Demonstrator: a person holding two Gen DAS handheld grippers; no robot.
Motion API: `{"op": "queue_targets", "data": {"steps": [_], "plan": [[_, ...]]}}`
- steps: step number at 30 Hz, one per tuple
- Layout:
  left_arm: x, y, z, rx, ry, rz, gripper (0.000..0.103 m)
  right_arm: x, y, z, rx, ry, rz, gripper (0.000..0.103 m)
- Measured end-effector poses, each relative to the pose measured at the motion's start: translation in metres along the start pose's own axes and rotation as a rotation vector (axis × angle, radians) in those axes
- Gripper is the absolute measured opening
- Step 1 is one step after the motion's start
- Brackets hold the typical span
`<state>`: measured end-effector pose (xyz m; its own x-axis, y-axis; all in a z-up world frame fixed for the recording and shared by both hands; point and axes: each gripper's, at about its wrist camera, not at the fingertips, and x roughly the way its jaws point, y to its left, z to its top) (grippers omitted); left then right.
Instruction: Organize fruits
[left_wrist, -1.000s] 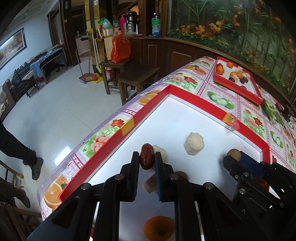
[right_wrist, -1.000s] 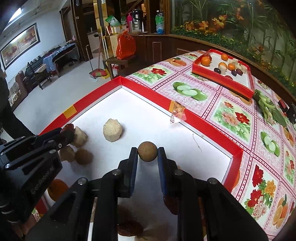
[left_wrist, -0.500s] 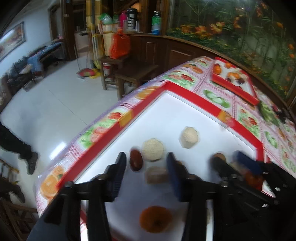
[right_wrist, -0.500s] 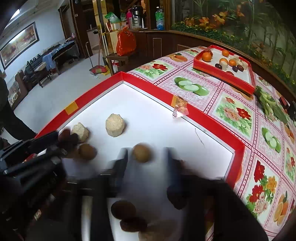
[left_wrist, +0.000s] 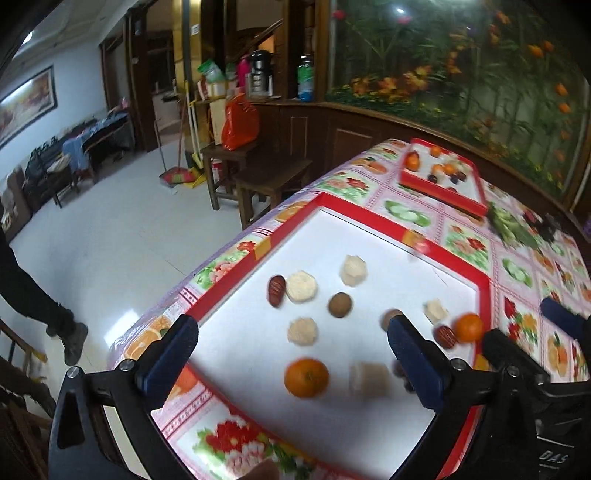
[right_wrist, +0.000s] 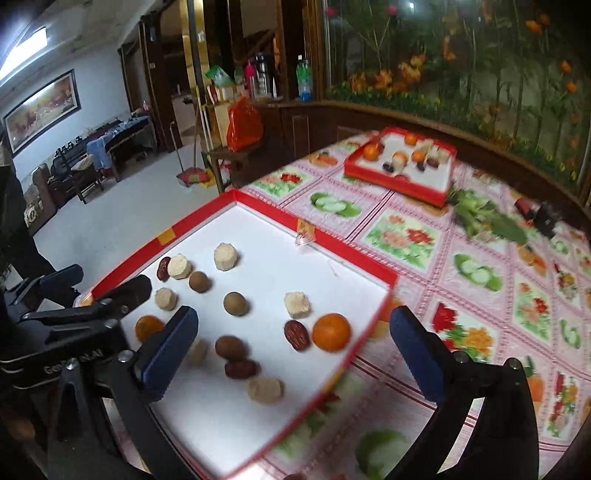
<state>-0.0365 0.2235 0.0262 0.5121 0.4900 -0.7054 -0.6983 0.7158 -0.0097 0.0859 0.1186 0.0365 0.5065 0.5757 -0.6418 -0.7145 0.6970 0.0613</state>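
Note:
A red-rimmed white tray (left_wrist: 369, 221) holds scattered fruit. In the left wrist view a red date (left_wrist: 276, 291) lies beside a pale round cake (left_wrist: 302, 286), with a brown longan (left_wrist: 340, 304) and an orange (left_wrist: 306, 377) nearer. My left gripper (left_wrist: 291, 325) hangs open above them, holding nothing. In the right wrist view the tray (right_wrist: 269, 210) shows a longan (right_wrist: 235, 303), a date (right_wrist: 296, 335) and an orange (right_wrist: 331, 331). My right gripper (right_wrist: 293, 314) is wide open and holds nothing, over the tray's right edge.
A second red tray (right_wrist: 399, 184) with oranges and dark fruit sits farther back on the flowered tablecloth (right_wrist: 480, 277). Green vegetables (right_wrist: 487, 218) lie right of it. A wooden stool (left_wrist: 269, 181) stands off the table's far-left side. A person's leg (left_wrist: 33, 299) is at far left.
Both grippers were shut, the left on a red date and the right on a longan. Both opened, left the fruit lying in the tray, and drew back and up.

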Motion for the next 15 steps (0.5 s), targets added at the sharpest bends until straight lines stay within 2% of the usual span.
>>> {"op": "queue_targets", "data": {"steps": [3, 8, 11, 15], "plan": [[-0.007, -0.003, -0.005, -0.009, 0.015, -0.040, 0.102, -0.027, -0.004, -0.010, -0.029, -0.040, -0.011, 0.103], [-0.013, -0.015, -0.009, 0.011, 0.008, -0.044, 0.102, -0.068, -0.009, -0.026, -0.043, -0.097, -0.012, 0.103], [-0.014, -0.023, -0.012, 0.028, 0.029, -0.046, 0.102, -0.081, -0.006, -0.033, -0.070, -0.107, -0.014, 0.103], [-0.020, -0.032, -0.016, 0.056, 0.010, -0.049, 0.102, -0.091, 0.002, -0.039, -0.106, -0.120, -0.023, 0.103]]}}
